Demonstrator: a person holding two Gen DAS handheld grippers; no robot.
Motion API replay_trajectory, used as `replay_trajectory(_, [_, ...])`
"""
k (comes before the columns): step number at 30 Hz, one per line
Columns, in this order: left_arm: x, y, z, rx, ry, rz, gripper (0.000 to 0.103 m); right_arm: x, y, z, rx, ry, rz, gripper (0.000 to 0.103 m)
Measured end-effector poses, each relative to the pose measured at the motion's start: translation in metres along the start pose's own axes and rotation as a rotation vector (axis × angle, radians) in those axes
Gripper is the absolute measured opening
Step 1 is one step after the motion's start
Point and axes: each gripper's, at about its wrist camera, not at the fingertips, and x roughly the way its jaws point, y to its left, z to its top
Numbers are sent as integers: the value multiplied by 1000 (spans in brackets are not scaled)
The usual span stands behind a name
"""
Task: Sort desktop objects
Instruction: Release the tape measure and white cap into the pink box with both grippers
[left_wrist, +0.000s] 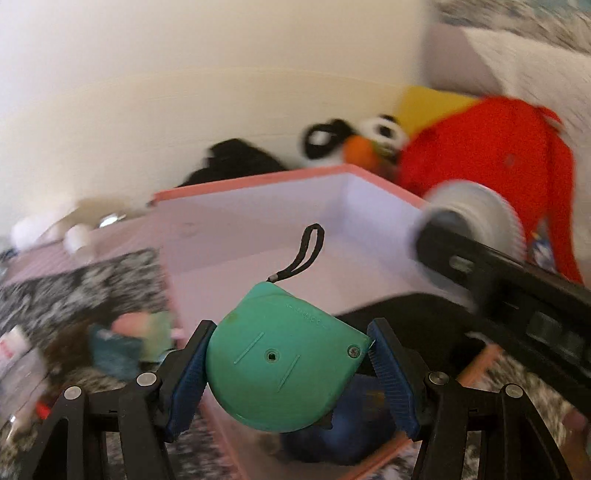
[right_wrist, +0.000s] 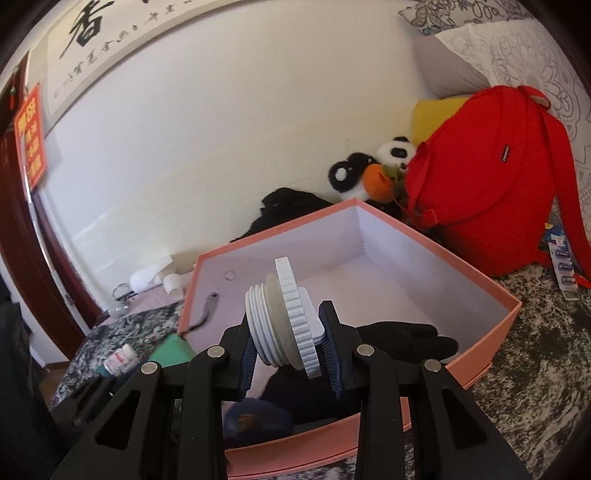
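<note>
1. A green tape measure is clamped between the blue pads of the left gripper; its black wrist loop sticks out toward 12 o'clock
2. The tape measure is held above the near corner of a pink box, over the white inside of the box
3. A white threaded fitting with a toothed flange is clamped between the pads of the right gripper, flange tilted toward 1 o'clock
4. The fitting is held over the same box, above a black glove lying inside it; a dark blue item lies at the box's near wall
5. In the left view the right gripper with the fitting is seen at 3 o'clock, blurred
6. In the right view a green corner of the tape measure shows at 9 o'clock, its loop against the box wall
7. A small bottle lies on the mottled surface at 8 o'clock
8. Behind the box, at 1 o'clock, a red backpack, a plush panda and black cloth are set against the wall
</note>
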Motion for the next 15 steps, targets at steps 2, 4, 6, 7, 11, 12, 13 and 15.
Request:
replay_trajectory(2, [5,-7,-3,11,10,-6,70,4,-3,0,2,11,-10,34])
replay_trajectory(4, [12,-7,-5,-7,28,-6,70,8,-5,0,3,22,-19,35])
replay_trajectory(6, [14,-6,-6,-9,29,12,70,11,-5,-1,-1,32,-28,35])
replay_trajectory(7, [14,-5,-6,-10,27,15,70,12,-3,-2,-6,32,-33,35])
replay_trajectory(11, [14,-4,-7,-12,23,16,70,14,-1,-3,-19,32,-45,36])
replay_trajectory(12, [15,-4,-8,-12,21,16,71,14,-1,-3,-19,33,-48,36])
replay_trajectory(13, [16,-4,-8,-13,20,16,71,15,-1,-3,-20,32,-56,36])
replay_trajectory(15, [16,-5,-8,-8,17,11,76,15,-1,-3,-22,35,-75,56])
